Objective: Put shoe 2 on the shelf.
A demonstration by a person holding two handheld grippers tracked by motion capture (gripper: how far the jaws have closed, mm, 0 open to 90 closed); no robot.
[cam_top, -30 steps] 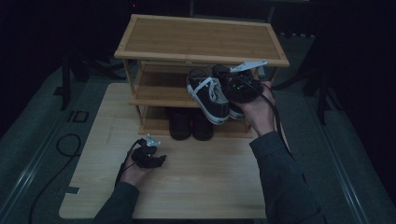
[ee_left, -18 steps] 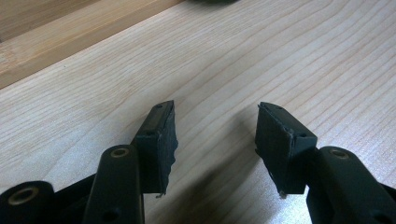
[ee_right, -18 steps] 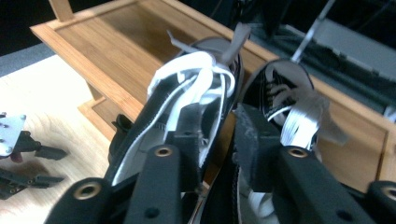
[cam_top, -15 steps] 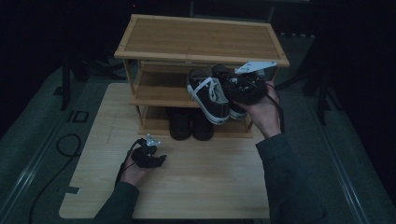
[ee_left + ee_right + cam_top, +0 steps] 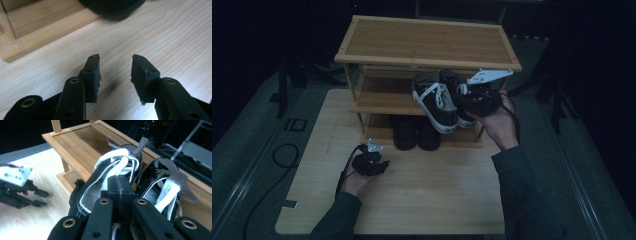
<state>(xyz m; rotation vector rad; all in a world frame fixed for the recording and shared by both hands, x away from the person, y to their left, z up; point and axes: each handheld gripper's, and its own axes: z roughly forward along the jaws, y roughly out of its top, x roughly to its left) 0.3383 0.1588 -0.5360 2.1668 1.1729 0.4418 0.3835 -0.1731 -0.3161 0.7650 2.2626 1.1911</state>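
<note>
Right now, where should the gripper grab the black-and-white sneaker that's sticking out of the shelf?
Probably the sneaker heel collar, from the table side. Its heel juts over the middle shelf edge, and the open rim there is thin enough to pinch. The right gripper, jaws shut, is beside it.

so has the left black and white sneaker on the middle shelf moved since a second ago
No. The left sneaker sits at the same spot on the rack's middle shelf, toe hanging over the front edge just as before, beside the right tongs.

A dark pair of shoes [image 5: 416,132] is sitting on the bottom shelf of the wooden rack [image 5: 427,42], which is standing on the table [image 5: 432,200]. A black cable [image 5: 272,170] is lying on the floor left of the table.
</note>
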